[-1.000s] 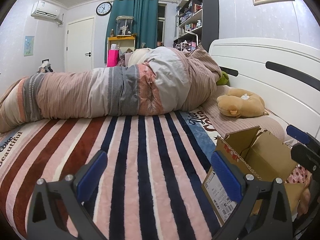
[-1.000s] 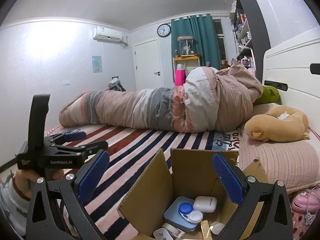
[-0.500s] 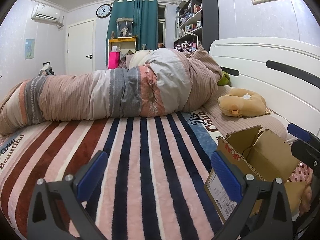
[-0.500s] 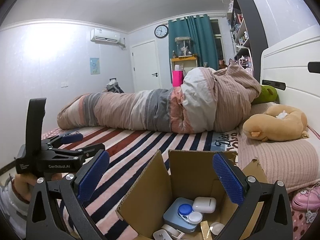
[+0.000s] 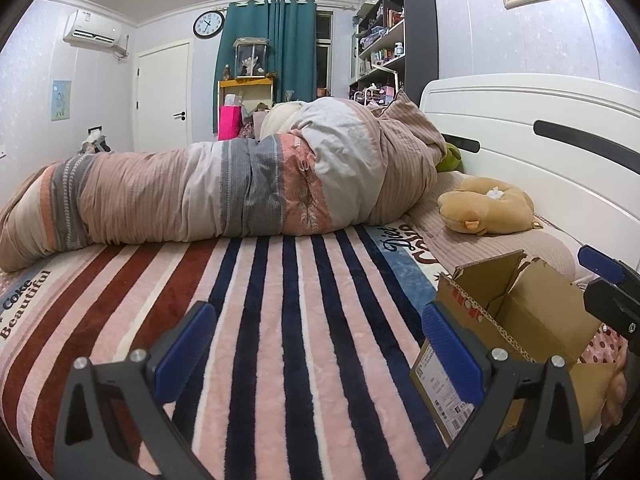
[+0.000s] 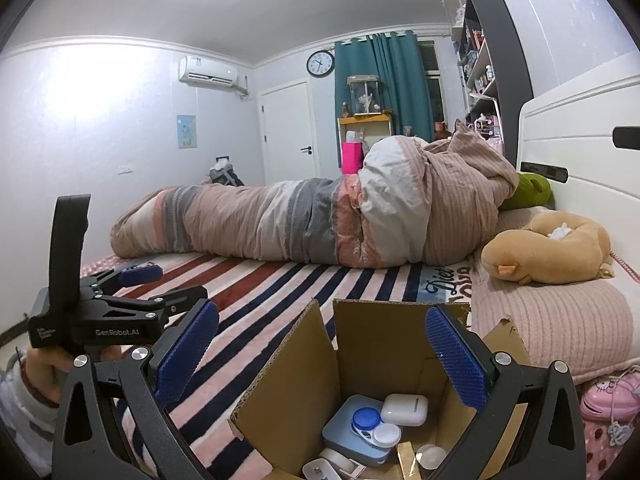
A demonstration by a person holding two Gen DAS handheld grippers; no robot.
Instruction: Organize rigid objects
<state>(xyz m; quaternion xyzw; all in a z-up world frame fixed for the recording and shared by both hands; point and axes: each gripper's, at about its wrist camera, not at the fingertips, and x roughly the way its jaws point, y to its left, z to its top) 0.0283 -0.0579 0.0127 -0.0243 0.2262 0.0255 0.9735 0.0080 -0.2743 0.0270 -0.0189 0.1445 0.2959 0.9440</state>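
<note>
Both tongs gaping, empty: right tongs over box lower center, cases inside; left tongs idle over bed.

Cardboard box interior hidden in left wrist view, box's near side cut off by right wrist frame bottom, small white items cropped there, shelf contents too small to identify

Matt corrugated cardboard box, fuzzy striped blanket, seemingly glossy plastic cases.
</note>
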